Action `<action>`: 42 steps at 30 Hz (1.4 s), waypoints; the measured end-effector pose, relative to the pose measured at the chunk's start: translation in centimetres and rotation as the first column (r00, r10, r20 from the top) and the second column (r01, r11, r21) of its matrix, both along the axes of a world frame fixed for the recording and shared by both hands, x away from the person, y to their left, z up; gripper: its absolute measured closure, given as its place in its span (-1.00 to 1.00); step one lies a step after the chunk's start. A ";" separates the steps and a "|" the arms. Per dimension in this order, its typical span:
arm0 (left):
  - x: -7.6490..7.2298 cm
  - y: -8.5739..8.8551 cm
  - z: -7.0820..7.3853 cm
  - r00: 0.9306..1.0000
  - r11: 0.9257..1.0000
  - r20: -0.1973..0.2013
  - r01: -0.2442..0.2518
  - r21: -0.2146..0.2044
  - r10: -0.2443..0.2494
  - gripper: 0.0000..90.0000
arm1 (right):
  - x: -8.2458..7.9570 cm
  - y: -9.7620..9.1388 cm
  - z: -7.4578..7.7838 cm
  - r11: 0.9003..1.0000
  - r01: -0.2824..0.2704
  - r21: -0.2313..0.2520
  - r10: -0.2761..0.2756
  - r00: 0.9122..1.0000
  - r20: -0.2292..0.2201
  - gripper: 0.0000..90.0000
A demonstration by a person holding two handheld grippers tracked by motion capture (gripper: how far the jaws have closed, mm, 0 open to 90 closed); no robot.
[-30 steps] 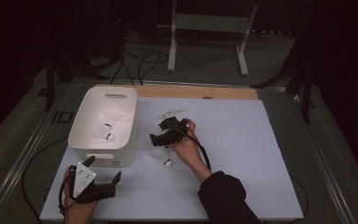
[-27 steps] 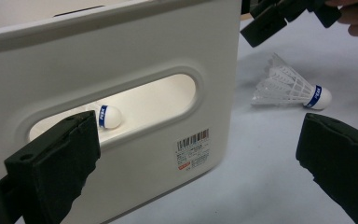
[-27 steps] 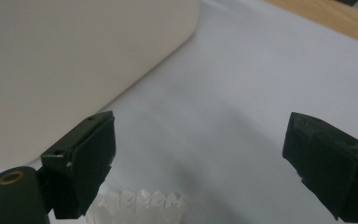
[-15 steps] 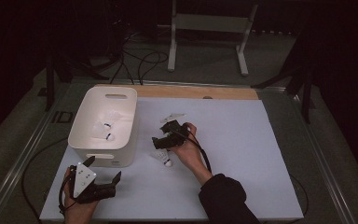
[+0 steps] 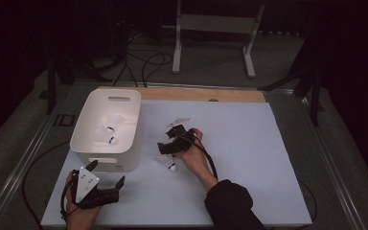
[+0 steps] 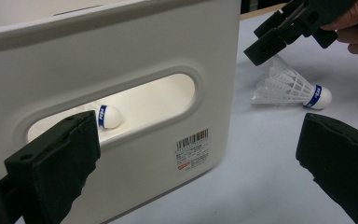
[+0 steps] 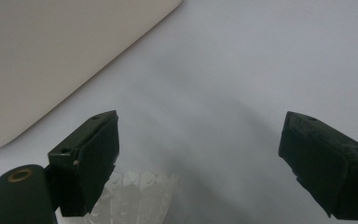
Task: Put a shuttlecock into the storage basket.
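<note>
I see the white bin [image 5: 106, 128] on the table [image 5: 249, 143], two shuttlecocks [image 5: 110, 134] lying inside it. Just right of the bin, a third shuttlecock [image 5: 166, 163] lies under my right gripper [image 5: 165, 147], jaws wide apart, holding nothing. Near the bin's front wall, my left gripper [image 5: 106, 178] gapes equally empty.

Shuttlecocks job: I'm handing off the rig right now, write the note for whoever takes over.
Left gripper: open, empty, resting on the white table sheet just in front of the white plastic bin.
Right gripper: open, jaws hanging over the white feathered shuttlecock with a blue band beside the bin, not yet closed on it.
Done: two shuttlecocks lie inside the bin.
Left, likely: grasp this one and bin it; another white shuttlecock lies farther back on the sheet.
</note>
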State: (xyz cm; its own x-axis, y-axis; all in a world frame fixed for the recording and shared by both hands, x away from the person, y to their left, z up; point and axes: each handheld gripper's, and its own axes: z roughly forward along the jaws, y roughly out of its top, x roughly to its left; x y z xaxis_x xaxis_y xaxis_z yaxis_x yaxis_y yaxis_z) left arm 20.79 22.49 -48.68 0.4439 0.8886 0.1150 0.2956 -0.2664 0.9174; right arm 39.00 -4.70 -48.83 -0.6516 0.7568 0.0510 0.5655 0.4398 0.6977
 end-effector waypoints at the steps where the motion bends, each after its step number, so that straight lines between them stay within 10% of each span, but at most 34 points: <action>1: 0.0 0.0 0.0 1.000 1.000 0.000 0.000 -0.001 0.000 -1.00 | 0.0 0.0 0.0 1.000 0.000 -0.001 0.000 1.000 0.003 -0.70; 42: 0.0 0.0 0.0 1.000 1.000 0.003 0.000 0.000 0.000 -1.00 | -3.7 -2.1 1.6 0.999 -0.045 0.019 0.047 0.994 -0.100 -0.39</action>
State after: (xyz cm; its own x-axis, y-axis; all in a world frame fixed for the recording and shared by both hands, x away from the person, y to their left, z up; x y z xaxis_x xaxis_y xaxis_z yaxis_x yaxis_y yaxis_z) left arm 20.77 22.44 -48.66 0.4440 0.8885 0.1161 0.2932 -0.2665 0.9182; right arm 35.32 -6.85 -47.22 -0.6769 0.7245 0.1301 0.6122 0.4560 0.6460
